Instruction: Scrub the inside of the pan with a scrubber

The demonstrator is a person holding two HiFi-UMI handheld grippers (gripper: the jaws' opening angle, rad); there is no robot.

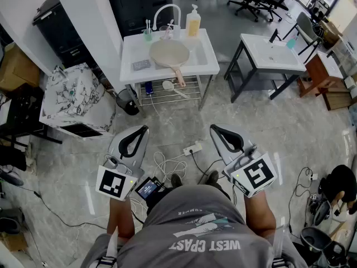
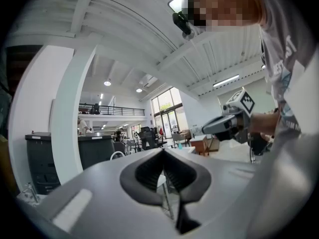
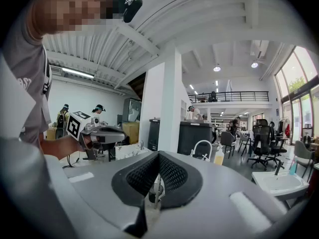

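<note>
Left tongs (image 1: 144,129) clenched with nothing between, right tongs (image 1: 214,128) clenched and empty too, pan (image 1: 170,54) far ahead on white tabletop (image 1: 131,49), grey scrubber (image 1: 141,65) just beside it

The floor (image 1: 245,116) before the sink stand (image 1: 129,52) is open, crossed only low down by a power strip (image 1: 192,148) and cables (image 1: 162,163), so its front edge can be reached straight on. A faucet (image 1: 166,13), bottle (image 1: 193,21) and cup (image 1: 147,34) stand upright along the back edge, and the pan (image 1: 170,53) fills the middle, its handle (image 1: 179,77) jutting over the front edge. The left side is free around the scrubber (image 1: 140,65); a marbled box (image 1: 75,96) flanks the stand at left and a second sink (image 1: 271,52) at right, each with a gap between.
</note>
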